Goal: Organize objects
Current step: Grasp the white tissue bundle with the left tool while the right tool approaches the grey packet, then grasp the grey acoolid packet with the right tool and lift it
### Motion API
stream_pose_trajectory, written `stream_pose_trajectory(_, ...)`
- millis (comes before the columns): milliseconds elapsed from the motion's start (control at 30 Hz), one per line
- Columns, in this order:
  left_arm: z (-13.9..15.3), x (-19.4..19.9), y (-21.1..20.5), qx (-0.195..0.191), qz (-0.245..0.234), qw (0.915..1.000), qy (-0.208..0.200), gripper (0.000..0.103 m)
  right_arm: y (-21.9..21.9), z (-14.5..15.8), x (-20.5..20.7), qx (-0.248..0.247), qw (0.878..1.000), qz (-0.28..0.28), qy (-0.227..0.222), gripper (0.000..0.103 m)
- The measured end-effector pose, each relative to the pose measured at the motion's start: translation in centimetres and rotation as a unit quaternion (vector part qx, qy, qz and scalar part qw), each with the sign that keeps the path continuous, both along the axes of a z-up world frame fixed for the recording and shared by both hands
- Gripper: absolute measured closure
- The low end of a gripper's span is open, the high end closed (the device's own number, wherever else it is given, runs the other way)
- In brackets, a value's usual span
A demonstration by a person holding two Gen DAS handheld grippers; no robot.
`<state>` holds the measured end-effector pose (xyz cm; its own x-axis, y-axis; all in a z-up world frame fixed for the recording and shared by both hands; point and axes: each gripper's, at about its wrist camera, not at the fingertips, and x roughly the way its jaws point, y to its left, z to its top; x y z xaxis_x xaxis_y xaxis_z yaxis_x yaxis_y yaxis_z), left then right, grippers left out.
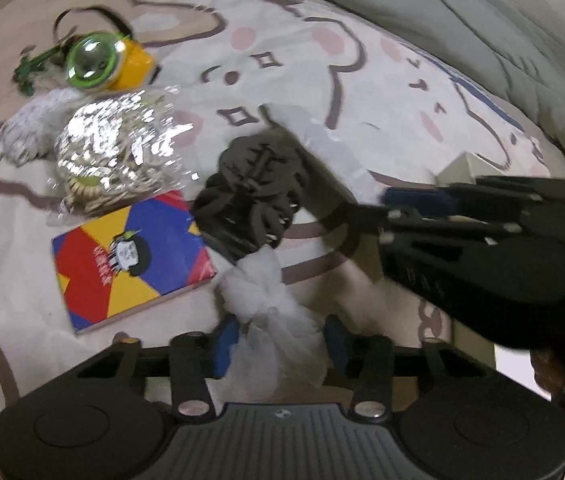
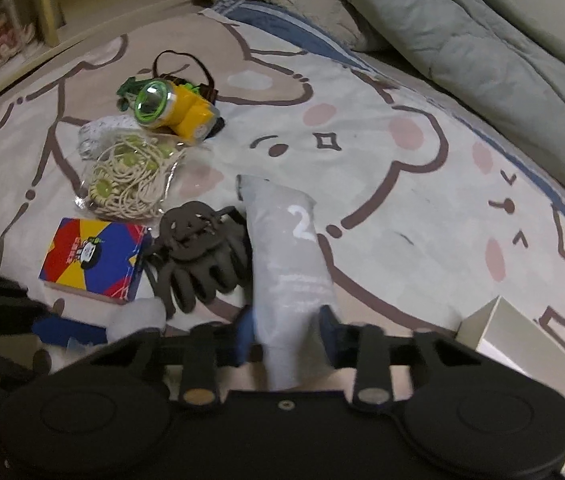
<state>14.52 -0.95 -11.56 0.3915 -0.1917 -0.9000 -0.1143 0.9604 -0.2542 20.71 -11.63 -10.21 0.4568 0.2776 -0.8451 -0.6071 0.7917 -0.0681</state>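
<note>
While both tongs sit low over the bedsheet [image 2: 362,152], each has sth between its fingers. Left gripper [image 1: 278,340] looks clenched on a white mesh pouf [image 1: 270,304], which runs straight ahead toward the brown gloves [image 1: 258,192]. Right gripper [image 2: 286,336] grasps a grey tube w/ a "2" [image 2: 286,252], long axis pointing fwd & away, gloves just left of it. White box [image 2: 522,344] lies right of the right tongs, so that arm's nearer, prob. the drop spot.
</note>
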Motion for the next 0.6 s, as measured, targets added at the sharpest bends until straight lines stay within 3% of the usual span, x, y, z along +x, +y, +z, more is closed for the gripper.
stream_pose_trajectory(33,0.2,-0.1,-0.3,0.007,-0.01,0.9999,-0.004,0.063,-0.1,0.0,0.1,0.001,1.0,-0.004,0.0,0.09)
stream_pose_trajectory(100,0.4,-0.3,-0.6,0.012,-0.023,0.9997,-0.006,0.073,-0.3,0.2,0.1,0.002,1.0,-0.01,-0.007,0.093)
stream_pose_trajectory(233,1.0,-0.7,-0.6,0.013,-0.03,0.9994,-0.013,0.081,-0.6,1.0,-0.2,0.006,0.999,-0.018,-0.028,0.098)
stream_pose_trajectory(600,4.7,-1.5,1.3,0.005,-0.006,0.9978,-0.066,0.081,-3.5,5.3,-1.6,0.076,0.993,-0.074,-0.053,0.103)
